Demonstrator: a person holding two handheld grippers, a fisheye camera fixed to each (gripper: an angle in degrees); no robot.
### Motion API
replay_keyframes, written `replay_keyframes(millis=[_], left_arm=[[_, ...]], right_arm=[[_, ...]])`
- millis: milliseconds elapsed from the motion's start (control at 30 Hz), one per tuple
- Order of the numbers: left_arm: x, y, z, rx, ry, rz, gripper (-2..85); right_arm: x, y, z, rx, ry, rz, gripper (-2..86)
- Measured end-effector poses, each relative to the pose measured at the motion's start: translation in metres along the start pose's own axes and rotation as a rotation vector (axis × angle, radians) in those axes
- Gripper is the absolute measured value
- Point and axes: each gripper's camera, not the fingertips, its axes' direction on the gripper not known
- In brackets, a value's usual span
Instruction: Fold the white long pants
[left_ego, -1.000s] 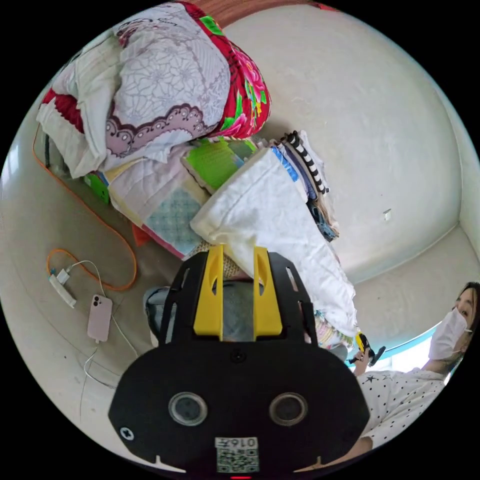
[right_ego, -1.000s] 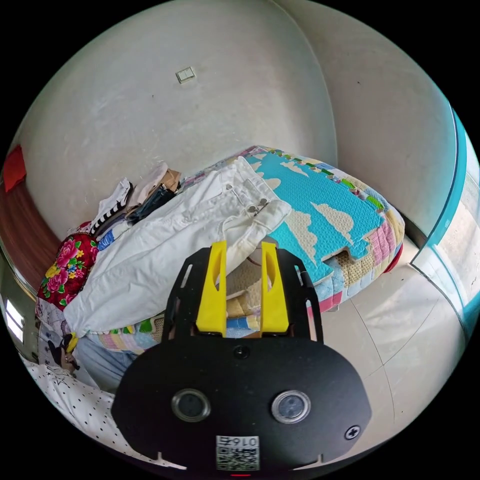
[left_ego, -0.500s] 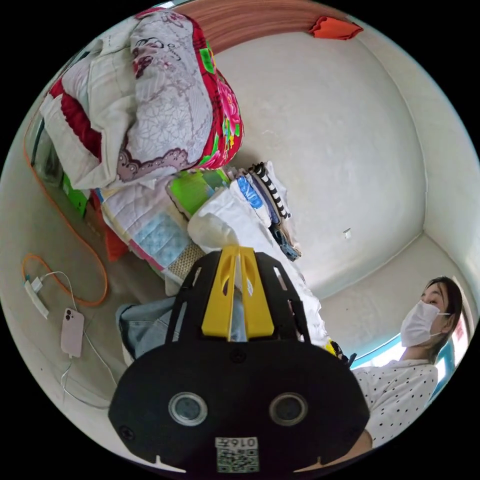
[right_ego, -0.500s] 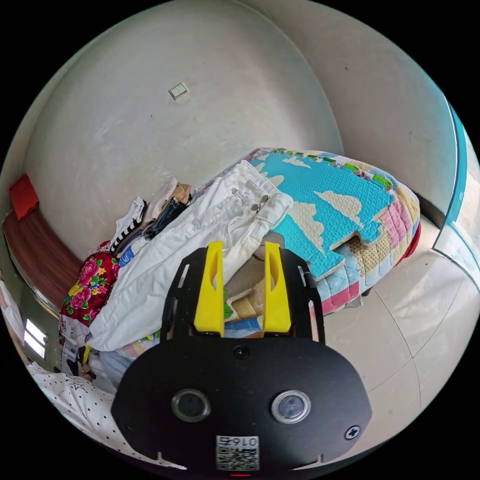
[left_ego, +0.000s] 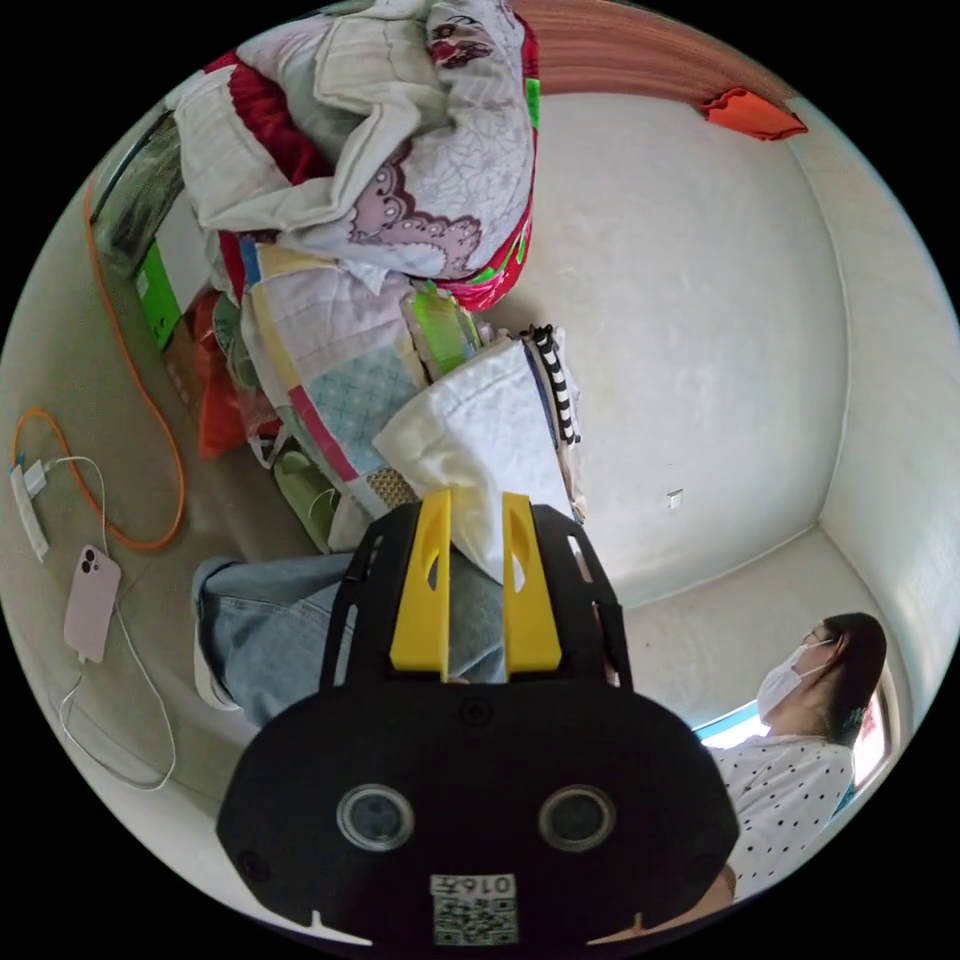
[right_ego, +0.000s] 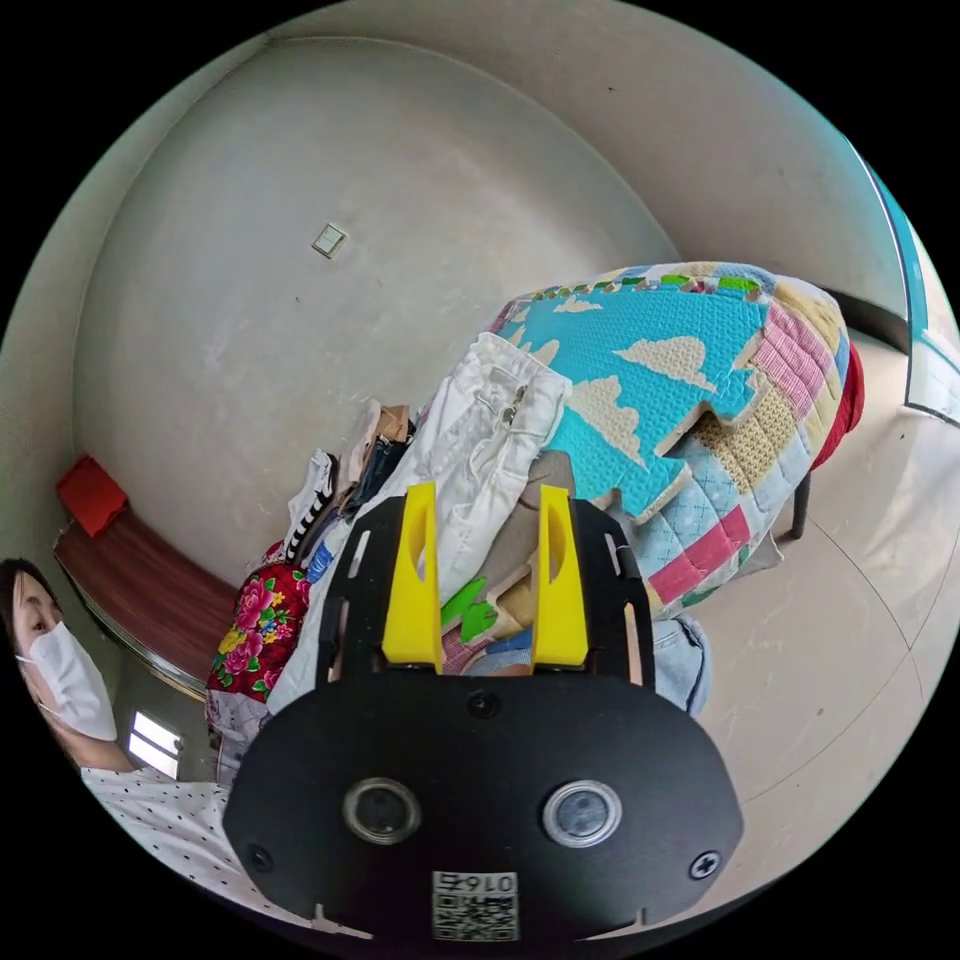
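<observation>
The white long pants (right_ego: 470, 450) lie stretched along the bed, waistband and buttons toward the blue foam mat (right_ego: 650, 370). My right gripper (right_ego: 487, 490) hovers just short of the waistband, jaws wide apart with nothing between them. At the other end, the leg hem (left_ego: 480, 435) hangs off the bed edge. A corner of the hem dips between the parted yellow jaws of my left gripper (left_ego: 475, 497). The jaws are not pressing on it.
Rolled quilts (left_ego: 400, 150) pile up beyond the hem, and folded clothes (left_ego: 553, 380) sit beside the pants. A phone (left_ego: 92, 602) and an orange cable (left_ego: 150, 430) lie on the floor. A masked person (left_ego: 810, 690) in jeans (left_ego: 270, 630) stands close by.
The left jaws, shut together half a second ago, now stand apart. The right jaws have spread wider. Both cameras have rolled and shifted.
</observation>
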Motion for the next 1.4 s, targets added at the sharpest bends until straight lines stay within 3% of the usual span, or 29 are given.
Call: replay_keyframes(millis=[233, 433, 633, 733, 967, 1200, 1400], left_arm=[[0.037, -0.004, 0.007, 0.0, -0.061, 0.098, -0.4], [0.072, -0.001, -0.005, 0.069, 0.096, 0.17, -1.0], [0.139, -0.005, -0.024, 0.118, 0.157, 0.325, -1.0], [0.16, -0.001, -0.032, 0.164, 0.2, 0.367, -1.0], [0.181, 0.014, -0.027, 0.183, 0.329, 0.38, -1.0], [0.22, 0.026, -0.022, 0.29, 0.242, 0.47, -1.0], [0.27, -0.023, 0.04, 0.245, 0.226, 0.556, -1.0]], right_arm=[[-0.012, -0.028, 0.011, 0.019, 0.124, -0.025, 10.5], [-0.04, -0.043, 0.02, 0.052, 0.289, -0.134, 3.6], [-0.068, -0.063, -0.032, 0.161, 0.082, -0.208, 0.7], [-0.082, -0.067, -0.06, 0.228, 0.082, -0.242, 0.2], [-0.071, -0.077, -0.077, 0.226, -0.009, -0.125, 0.0], [-0.107, -0.094, -0.077, 0.293, -0.075, -0.188, -0.1], [-0.14, -0.133, -0.046, 0.352, -0.298, -0.183, -0.1]])
